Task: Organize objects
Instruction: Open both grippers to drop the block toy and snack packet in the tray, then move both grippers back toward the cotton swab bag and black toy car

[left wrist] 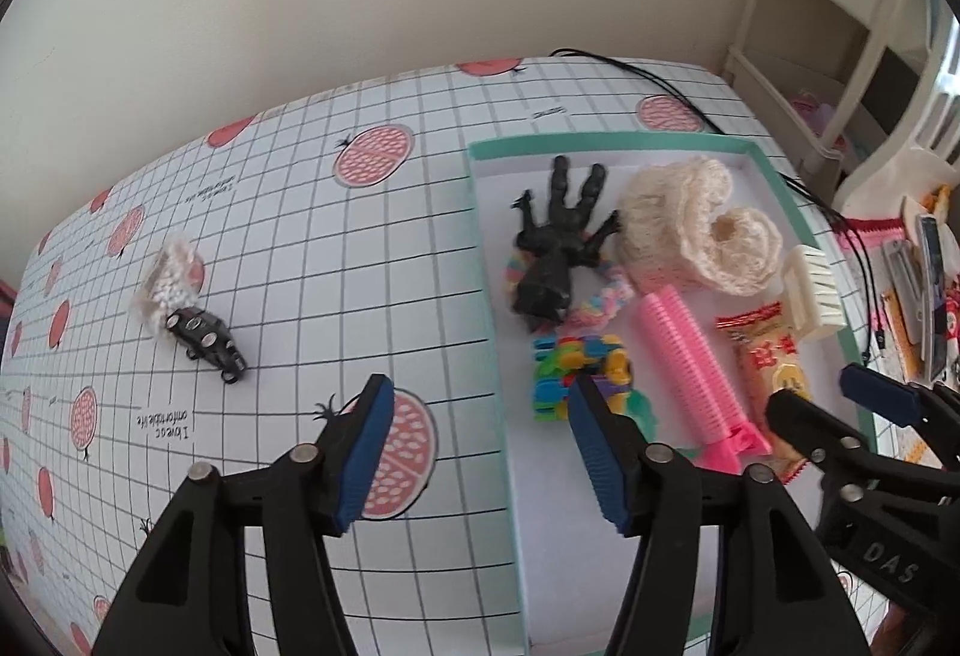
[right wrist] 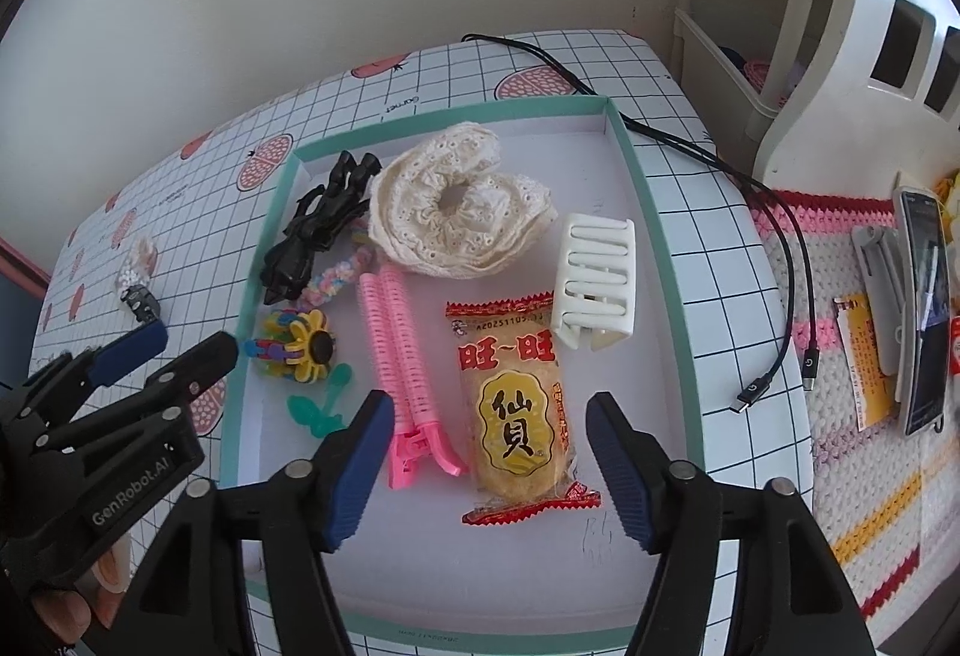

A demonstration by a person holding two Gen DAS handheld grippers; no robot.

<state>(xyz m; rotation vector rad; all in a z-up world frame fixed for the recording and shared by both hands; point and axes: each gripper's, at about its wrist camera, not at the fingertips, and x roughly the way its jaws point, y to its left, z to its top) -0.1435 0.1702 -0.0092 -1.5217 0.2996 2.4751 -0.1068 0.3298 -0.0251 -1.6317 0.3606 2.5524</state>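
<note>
Now both grippers are wide open and hold nothing; the left gripper (left wrist: 480, 446) hangs over the left wall of the green tray (left wrist: 489, 296), and the right gripper (right wrist: 489, 452) hangs over the snack bag (right wrist: 519, 410) inside the tray; the pink clip (right wrist: 402, 356) lies just left of the snack; the toy car (left wrist: 207, 341) sits outside the tray, well to its left, touching a little bead bag (left wrist: 168, 284).

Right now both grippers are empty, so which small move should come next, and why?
Probably swing the left gripper left toward the black toy car. The car and the small bead packet touching it are the only items outside the teal-rimmed box, and both grippers, including the right gripper, are open and holding nothing. The left is nearer them.
</note>
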